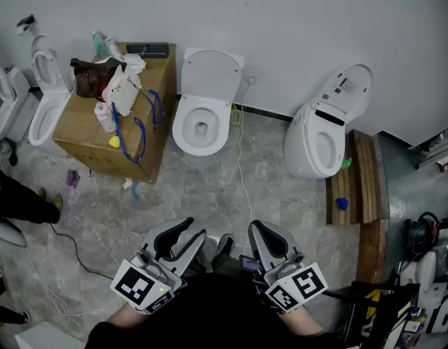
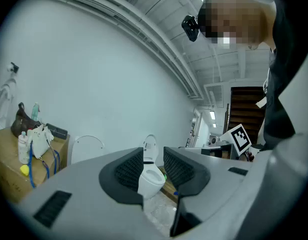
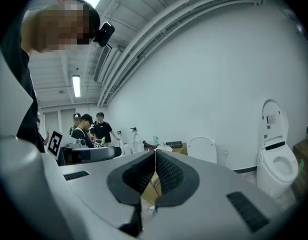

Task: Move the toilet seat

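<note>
**Approach stage: both tongs held short of the toilets**

Head view. The left tongs (image 1: 189, 233) and right tongs (image 1: 259, 231) sit at the lower centre of the frame, close to the person's body and well apart from every fixture. The centre toilet (image 1: 201, 131) stands at the upper centre, against the wall. The toilet seat (image 1: 210, 75) is judged to be the white panel standing upright behind its bowl. Whether ring and lid are raised together cannot be told from this height. A 2nd toilet (image 1: 315, 140) with its cover up stands at the upper right, beside a wooden pallet (image 1: 362, 180). A cluttered cardboard box (image 1: 86, 133) fills the upper left, just beside the centre toilet. A bare stretch of floor (image 1: 209, 187) lies between the tongs and the bowls.

Left gripper view. The jaws stand partly apart with nothing between them. Only the distant 2nd toilet shows through the gap.

Right gripper view. The jaws are pressed together and hold nothing.

Step in hand, as a judgement: the reach has not yet begun, and no contact with the seat exists. The next move calls for crossing the floor toward the chosen toilet. 1 pair of tongs, jaws apart, would then be brought to the seat's free edge, where it can be pinched or hooked and swung down on its hinge.
</note>
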`<state>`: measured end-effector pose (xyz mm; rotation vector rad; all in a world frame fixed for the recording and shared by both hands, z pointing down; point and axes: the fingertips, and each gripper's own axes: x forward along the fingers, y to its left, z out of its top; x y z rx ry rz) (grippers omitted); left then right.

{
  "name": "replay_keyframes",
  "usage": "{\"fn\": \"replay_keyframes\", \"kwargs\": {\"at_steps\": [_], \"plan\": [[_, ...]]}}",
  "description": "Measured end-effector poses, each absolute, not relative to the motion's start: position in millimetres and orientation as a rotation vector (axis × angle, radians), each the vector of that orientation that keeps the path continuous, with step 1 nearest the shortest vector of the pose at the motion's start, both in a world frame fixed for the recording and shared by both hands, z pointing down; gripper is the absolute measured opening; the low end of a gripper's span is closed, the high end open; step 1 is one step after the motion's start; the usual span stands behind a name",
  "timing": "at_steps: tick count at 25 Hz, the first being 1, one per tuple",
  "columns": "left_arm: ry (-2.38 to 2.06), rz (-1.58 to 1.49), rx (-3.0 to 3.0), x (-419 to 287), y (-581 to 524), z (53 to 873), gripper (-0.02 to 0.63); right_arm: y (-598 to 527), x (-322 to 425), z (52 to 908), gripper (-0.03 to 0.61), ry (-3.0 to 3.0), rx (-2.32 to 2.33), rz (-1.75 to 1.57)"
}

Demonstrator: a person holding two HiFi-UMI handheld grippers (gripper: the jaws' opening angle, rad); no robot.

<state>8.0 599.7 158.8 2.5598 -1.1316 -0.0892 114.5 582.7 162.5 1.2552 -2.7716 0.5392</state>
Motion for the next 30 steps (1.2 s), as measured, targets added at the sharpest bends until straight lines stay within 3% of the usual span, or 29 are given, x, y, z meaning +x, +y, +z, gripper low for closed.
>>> {"fn": "replay_keyframes", "kwargs": {"at_steps": [12,30], "plan": [[-1.158,-0.06,2.553,48,565,164,0.135,548,148,167,0.032,-2.813,1.21,0.585],[-1.242,0.014,2.545,185,502,166,0.135,472,269,194,0.032,-2.837,1.053,0.641]]}}
